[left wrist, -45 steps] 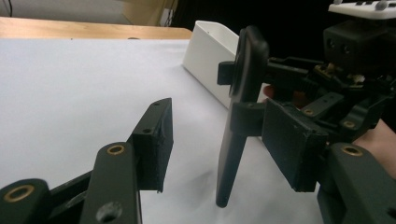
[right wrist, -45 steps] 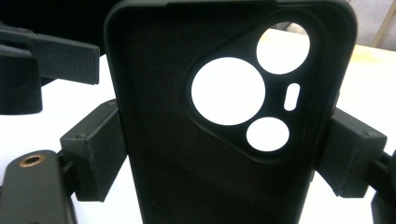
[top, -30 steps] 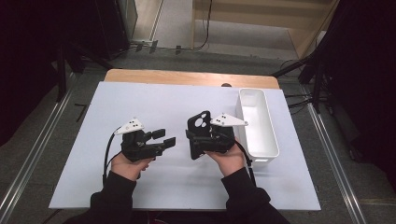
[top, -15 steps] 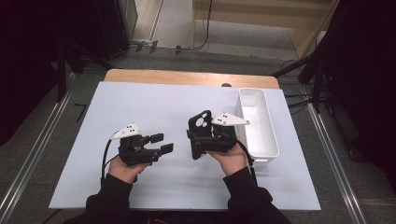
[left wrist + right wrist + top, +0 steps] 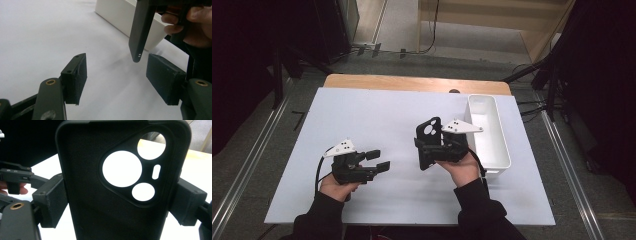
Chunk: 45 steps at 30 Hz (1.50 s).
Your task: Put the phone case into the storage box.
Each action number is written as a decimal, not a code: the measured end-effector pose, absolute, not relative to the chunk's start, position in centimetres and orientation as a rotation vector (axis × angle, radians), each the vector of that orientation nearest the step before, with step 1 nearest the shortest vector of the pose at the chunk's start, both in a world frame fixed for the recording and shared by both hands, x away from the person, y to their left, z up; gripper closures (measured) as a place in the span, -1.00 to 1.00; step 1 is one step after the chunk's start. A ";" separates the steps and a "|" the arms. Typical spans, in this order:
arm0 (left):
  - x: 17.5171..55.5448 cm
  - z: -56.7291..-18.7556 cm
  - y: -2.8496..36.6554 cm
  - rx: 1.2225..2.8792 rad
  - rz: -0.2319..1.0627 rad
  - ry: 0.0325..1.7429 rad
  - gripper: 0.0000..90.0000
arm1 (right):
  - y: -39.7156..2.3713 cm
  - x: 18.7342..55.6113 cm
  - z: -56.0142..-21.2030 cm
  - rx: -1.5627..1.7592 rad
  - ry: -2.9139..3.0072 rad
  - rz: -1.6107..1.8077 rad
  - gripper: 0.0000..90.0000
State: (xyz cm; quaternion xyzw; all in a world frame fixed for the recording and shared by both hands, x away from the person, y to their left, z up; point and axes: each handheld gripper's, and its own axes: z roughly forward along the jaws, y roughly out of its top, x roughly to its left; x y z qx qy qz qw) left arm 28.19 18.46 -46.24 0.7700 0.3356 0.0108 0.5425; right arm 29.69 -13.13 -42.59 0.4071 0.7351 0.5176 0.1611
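Here, starting at the worktop's (image 5: 362,115) left, my left claw (image 5: 378,160) hangs low over the near-left part of the surface, its jaws wide apart with nothing between them, pointing toward the right. Near the middle, my right claw (image 5: 428,145) is clamped on a black phone case (image 5: 429,142), pads pressing both long edges, the case upright with its camera cutouts at the top. Past it, along the right edge, lies a white tray (image 5: 500,145), just beside my right hand.
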 end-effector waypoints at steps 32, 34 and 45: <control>26.7 -47.0 21.4 1.888 0.065 0.800 -0.27 | -14.9 30.8 -40.6 1.142 2.173 1.526 -0.72; 26.6 -47.0 21.5 1.895 0.069 0.797 -0.27 | -15.0 30.9 -40.4 1.138 2.180 1.533 -0.73; 26.4 -47.2 22.1 1.870 0.051 0.821 -0.38 | -15.7 31.6 -39.2 1.115 2.192 1.547 -0.72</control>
